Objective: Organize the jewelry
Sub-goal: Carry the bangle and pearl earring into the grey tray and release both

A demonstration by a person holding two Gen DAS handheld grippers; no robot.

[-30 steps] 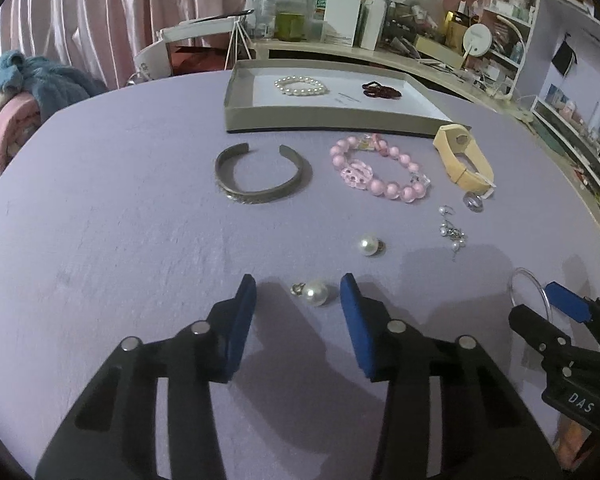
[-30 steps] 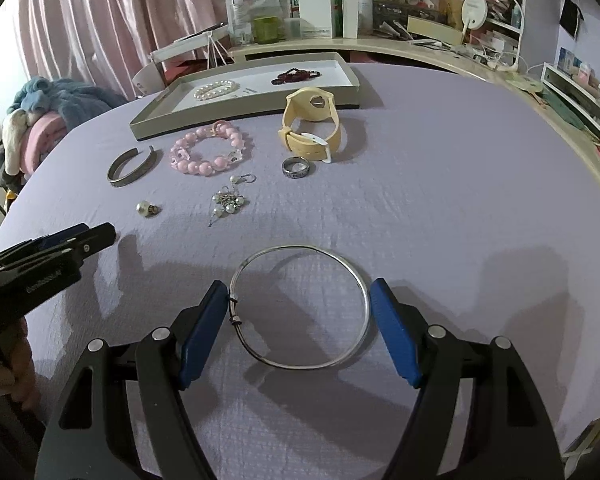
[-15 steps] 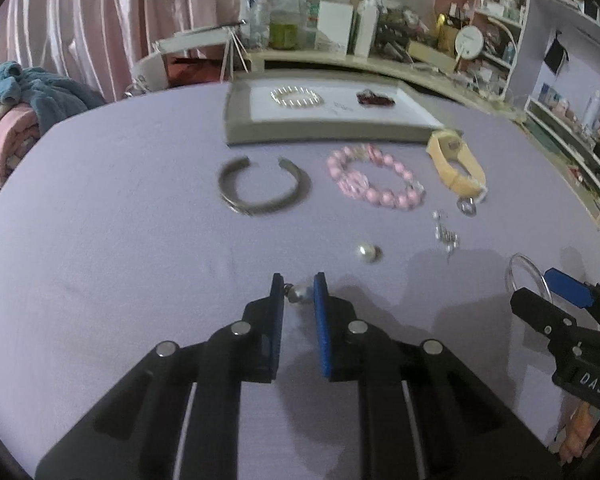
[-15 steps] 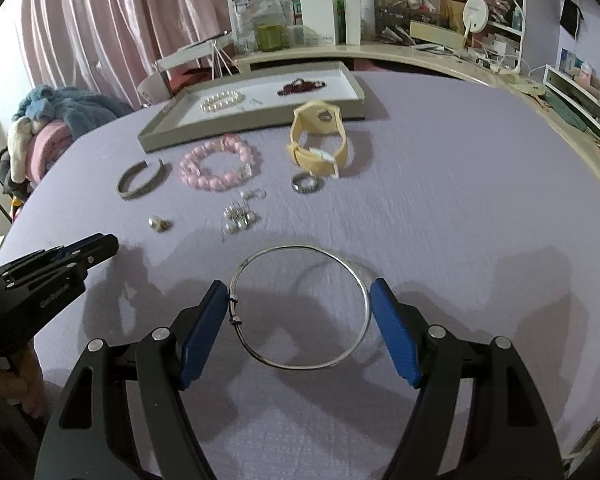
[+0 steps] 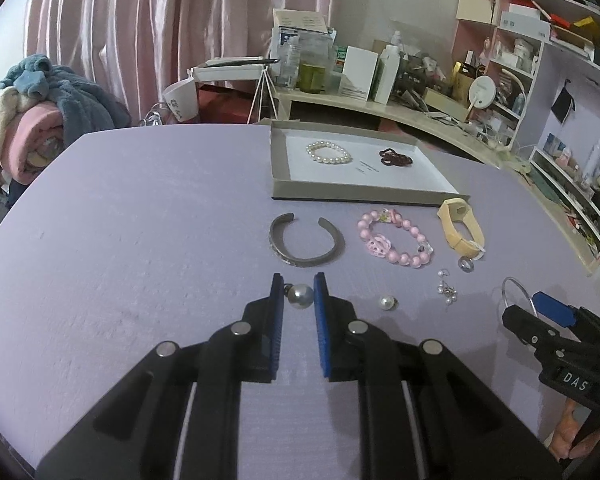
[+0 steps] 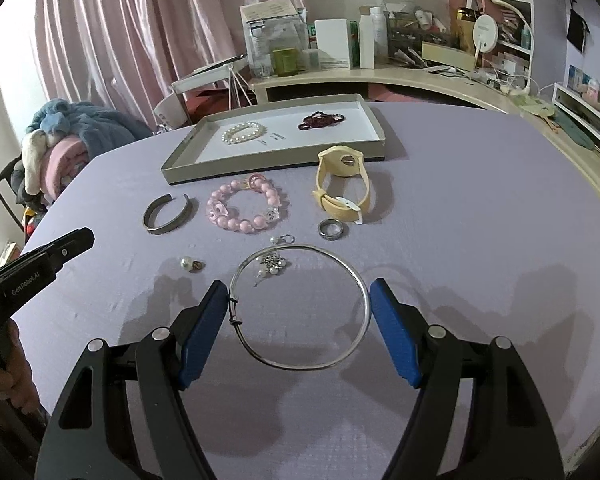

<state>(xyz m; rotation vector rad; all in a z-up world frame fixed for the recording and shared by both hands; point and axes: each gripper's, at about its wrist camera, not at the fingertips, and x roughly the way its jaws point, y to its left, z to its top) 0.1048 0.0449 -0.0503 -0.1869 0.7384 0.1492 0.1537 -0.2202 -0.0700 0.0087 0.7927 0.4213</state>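
1. The left gripper (image 5: pixel 298 294) is clamped on a pearl earring (image 5: pixel 300 296), held between its blue pads above the purple cloth (image 5: pixel 140 240).
2. Beyond it a grey cuff (image 5: pixel 306 242) lies open side toward the tray (image 5: pixel 360 196).
3. A second pearl earring (image 5: pixel 387 303) rests on the cloth just right of the left gripper.
4. A pink bead bracelet (image 5: pixel 394 240) lies between the cuff and a cream watch (image 5: pixel 460 232).
5. In the tray sit a white pearl bracelet (image 5: pixel 328 153) on the left and a dark red beaded piece (image 5: pixel 395 158) on the right, apart from each other.
6. A small cluster of dangling earrings (image 6: pixel 272 264) lies on the cloth, seen through the far arc of a silver hoop (image 6: pixel 364 300).
7. A ring (image 6: pixel 331 229) lies just in front of the watch.
8. The right gripper (image 6: pixel 298 320) grasps the hoop across its width, a pad on each side; the hoop looks lifted off the cloth.
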